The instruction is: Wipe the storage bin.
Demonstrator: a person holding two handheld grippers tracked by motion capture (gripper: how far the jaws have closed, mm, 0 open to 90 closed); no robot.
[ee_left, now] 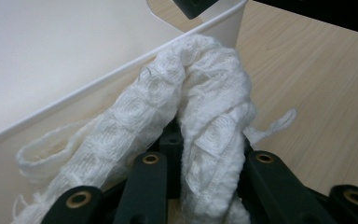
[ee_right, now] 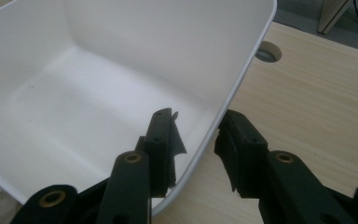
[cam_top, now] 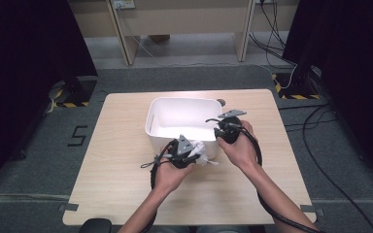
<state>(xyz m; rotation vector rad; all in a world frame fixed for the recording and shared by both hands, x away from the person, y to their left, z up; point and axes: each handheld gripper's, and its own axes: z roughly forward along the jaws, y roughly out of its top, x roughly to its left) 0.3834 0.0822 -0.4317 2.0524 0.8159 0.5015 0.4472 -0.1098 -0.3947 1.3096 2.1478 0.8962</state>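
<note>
Left hand-held gripper (cam_top: 194,156) is clamped tight on a white cloth (ee_left: 200,116), which I see bunched between its jaws in the left gripper view, draped up against the outside of the white bin's (cam_top: 151,121) near wall. From the high view, that cloth (cam_top: 204,154) sits at about 6 o'clock of the bin, just at the rim and not yet over it. My right hand-held gripper (cam_top: 222,130) is at roughly 3 o'clock of the bin; in the right gripper view (ee_right: 195,140) its jaws straddle the bin's side wall (ee_right: 233,88), one inside and one outside. The outer jaw stands a little off the wall, so I read this as a loose brace and not a firm grip.

I judge the job, getting the cloth into the bin, as partly done: the cloth is picked up and brought to the bin's edge, and the bin is steadied. Left to do: lift it over the rim, let go, and clear both hands. The bin's inside looks empty.

For writing, I can read only a dark "5" (cam_top: 77,136) marked on the grey floor at 9 o'clock of the bench (cam_top: 126,179). No brand or label shows on the bin or cloth.
</note>
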